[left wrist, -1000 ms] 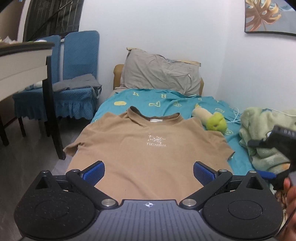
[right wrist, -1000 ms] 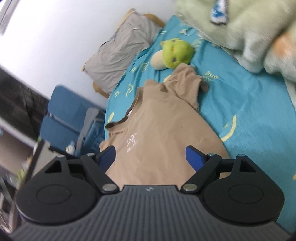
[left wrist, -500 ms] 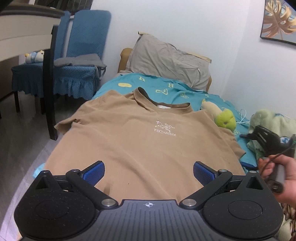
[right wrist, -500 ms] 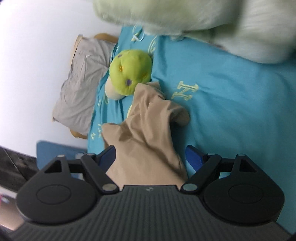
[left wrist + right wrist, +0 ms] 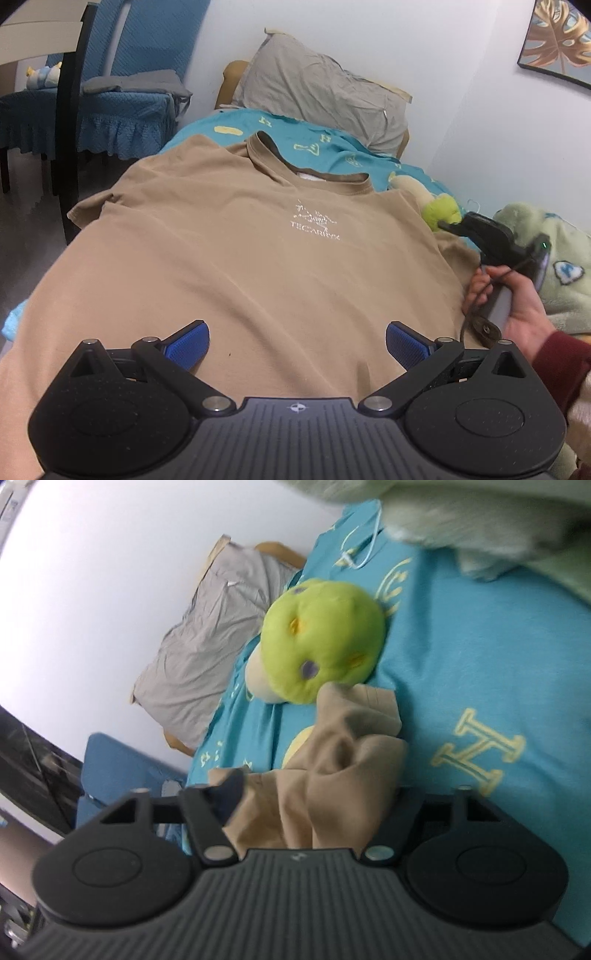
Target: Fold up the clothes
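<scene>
The right claw's (image 5: 314,794) right blue pad is hidden behind the bunched sleeve of the tan cotton T-shirt (image 5: 332,760). The fluffy pale-green blanket (image 5: 480,520) is blurred and cut off by the top edge. The T-shirt's hem lies concealed beneath the left claw's (image 5: 297,345) body. The gold-leaf framed picture (image 5: 561,40) is cropped at the right edge.

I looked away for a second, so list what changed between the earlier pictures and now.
The right gripper swung in to the tan T-shirt's sleeve beside the green plush toy; its jaws have just been closing and now pinch the bunched sleeve. The left gripper came lower over the hem, jaws open, holding nothing. The shirt body, gray pillow and toy stayed put.
</scene>
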Tool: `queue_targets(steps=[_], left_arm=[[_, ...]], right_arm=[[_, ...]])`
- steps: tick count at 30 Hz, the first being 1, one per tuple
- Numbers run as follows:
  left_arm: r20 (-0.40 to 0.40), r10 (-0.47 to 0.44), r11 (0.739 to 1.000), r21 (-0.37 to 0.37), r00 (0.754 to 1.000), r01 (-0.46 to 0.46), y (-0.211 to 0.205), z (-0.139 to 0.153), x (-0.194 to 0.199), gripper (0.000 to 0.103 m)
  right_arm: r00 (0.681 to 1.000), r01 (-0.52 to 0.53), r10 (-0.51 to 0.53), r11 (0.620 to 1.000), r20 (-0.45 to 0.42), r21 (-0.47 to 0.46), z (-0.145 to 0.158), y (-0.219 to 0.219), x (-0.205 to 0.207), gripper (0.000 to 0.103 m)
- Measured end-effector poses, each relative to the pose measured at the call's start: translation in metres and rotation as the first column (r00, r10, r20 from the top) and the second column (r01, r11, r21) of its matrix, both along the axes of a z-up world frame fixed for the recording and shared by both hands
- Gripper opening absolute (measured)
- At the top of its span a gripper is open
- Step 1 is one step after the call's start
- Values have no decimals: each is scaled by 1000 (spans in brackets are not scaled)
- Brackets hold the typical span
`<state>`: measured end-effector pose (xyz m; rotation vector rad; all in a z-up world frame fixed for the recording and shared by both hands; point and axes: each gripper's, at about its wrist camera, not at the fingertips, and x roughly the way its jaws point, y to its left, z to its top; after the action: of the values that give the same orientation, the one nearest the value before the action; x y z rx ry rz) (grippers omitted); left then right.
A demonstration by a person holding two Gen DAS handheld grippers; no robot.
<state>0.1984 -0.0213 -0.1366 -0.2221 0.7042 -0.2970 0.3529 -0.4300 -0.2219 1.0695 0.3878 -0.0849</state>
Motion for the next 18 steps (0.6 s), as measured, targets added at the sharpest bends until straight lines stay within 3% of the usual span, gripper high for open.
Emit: queue_targets(steps=[2, 6, 10, 12, 18], left_arm=[[-1, 3, 1000, 11, 1000, -3, -1, -2, 0, 103], [6, 10, 999, 34, 1000, -10, -2, -2, -1, 103], [21, 14, 999, 49, 1000, -15, -1, 0, -5, 103], [24, 16, 999, 49, 1000, -18, 0, 1, -6, 103], [25, 34, 999, 42, 999, -35, 6, 3, -6, 103]], right_arm=[[1000, -12, 11, 999, -29, -51, 7, 5, 7, 15], [996, 87, -88, 959, 10, -269, 41, 16, -6, 13], [982, 187, -182, 885, 52, -426, 70, 11, -26, 13], [983, 177, -182, 894, 29, -412, 67, 4, -30, 13], [985, 157, -164, 980, -47, -121, 20, -26, -40, 19]])
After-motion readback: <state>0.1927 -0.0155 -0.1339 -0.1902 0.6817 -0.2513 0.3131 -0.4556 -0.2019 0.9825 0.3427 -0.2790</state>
